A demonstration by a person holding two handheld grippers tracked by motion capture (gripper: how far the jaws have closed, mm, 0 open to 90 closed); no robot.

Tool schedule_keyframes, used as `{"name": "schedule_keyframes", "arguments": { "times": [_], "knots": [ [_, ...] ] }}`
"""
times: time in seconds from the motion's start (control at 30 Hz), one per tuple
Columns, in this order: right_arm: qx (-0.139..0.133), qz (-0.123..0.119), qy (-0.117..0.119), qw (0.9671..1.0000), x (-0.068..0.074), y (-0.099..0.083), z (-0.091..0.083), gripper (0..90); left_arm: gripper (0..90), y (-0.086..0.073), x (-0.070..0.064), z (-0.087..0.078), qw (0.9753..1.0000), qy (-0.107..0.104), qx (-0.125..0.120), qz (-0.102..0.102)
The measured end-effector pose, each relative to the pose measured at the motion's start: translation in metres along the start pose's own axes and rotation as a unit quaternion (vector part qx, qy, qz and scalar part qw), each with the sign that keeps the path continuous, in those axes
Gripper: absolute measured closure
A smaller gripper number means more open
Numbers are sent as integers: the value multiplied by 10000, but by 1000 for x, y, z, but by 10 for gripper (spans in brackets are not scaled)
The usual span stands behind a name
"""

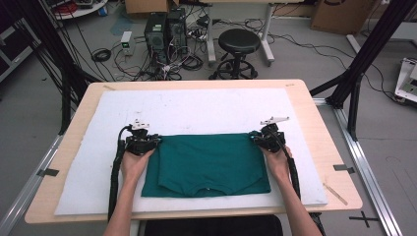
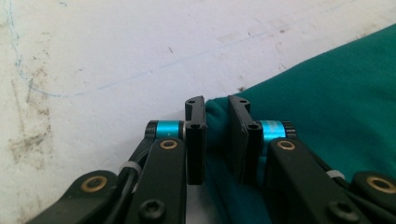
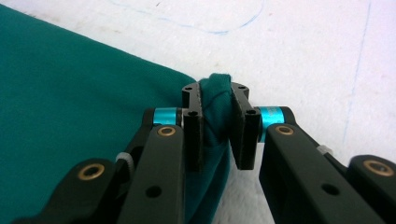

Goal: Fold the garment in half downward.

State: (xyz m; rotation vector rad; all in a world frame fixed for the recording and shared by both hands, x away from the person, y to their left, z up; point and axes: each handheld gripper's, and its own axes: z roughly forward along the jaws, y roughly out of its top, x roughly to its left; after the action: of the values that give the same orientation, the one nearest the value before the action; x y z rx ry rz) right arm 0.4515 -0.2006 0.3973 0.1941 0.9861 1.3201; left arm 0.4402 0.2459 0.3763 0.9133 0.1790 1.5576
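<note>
On the white mat (image 1: 196, 105) covering the wooden surface (image 1: 314, 123), a green shirt (image 1: 206, 164) lies folded flat, collar edge toward the person, roughly centred and nearer the person's side.

High view: left gripper (image 1: 147, 141) at the shirt's far left corner, right gripper (image 1: 259, 137) at the far right corner. Left hand (image 1: 135, 160) and right hand (image 1: 278, 160) behind them, forearms coming in from the bottom edge. Cables trail back along both arms. From up here you cannot tell whether the fingers actually hold cloth.

Left gripper view settles that for the left gripper (image 2: 215, 135): the shirt (image 2: 336, 107) corner sits between the two fingers (image 2: 196, 140), narrow gap between them, cloth filling it. Fingers closed down on the corner, cloth still low against the mat (image 2: 116, 46). Mat here is scuffed, with a faint blue pen line.

Right gripper view: right gripper (image 3: 215, 126) has the shirt (image 3: 70, 102) corner pinched, fingers (image 3: 192, 135) clamped on it, a bunched fold of cloth poking up above the tips. The rest of the shirt spreads flat to the left of the frame; mat (image 3: 303, 56) to the right, also with blue pen marks.

Beyond the surface, high view only: a black stool (image 1: 239, 46), two computer towers (image 1: 164, 29), loose cables on the floor, cardboard boxes at the back.
</note>
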Motion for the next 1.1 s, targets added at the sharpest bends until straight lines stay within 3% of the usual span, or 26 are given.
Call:
{"name": "schedule_keyframes", "arguments": {
  "times": [0.2,0.4,0.5,0.57,0.7,0.77,0.87,1.0,1.1],
  "knots": [
    [12,12,-109,9999,-3,8,7,782,775,7,-2,8,9996,181,9,203],
    [8,-17,-195,9998,-7,13,12,779,775,11,1,13,9997,198,0,148],
    [-35,10,-208,9998,-7,13,14,778,774,12,-2,14,9989,287,26,366],
    [-38,19,-226,9997,-7,13,14,771,773,12,-2,14,9990,282,28,353],
    [-39,119,-232,9997,-9,12,13,678,747,11,0,13,9995,254,20,211],
    [-36,185,-312,9993,-8,12,10,599,667,12,1,12,9991,338,49,257],
    [-46,261,-255,9993,-7,12,6,458,547,12,1,6,9993,337,29,185],
    [-121,292,-201,9993,-4,9,-2,400,484,14,-2,-7,9991,341,-26,242],
    [-149,268,-121,9995,0,4,-10,344,468,15,-6,-19,9991,264,-219,252]
  ]
}}
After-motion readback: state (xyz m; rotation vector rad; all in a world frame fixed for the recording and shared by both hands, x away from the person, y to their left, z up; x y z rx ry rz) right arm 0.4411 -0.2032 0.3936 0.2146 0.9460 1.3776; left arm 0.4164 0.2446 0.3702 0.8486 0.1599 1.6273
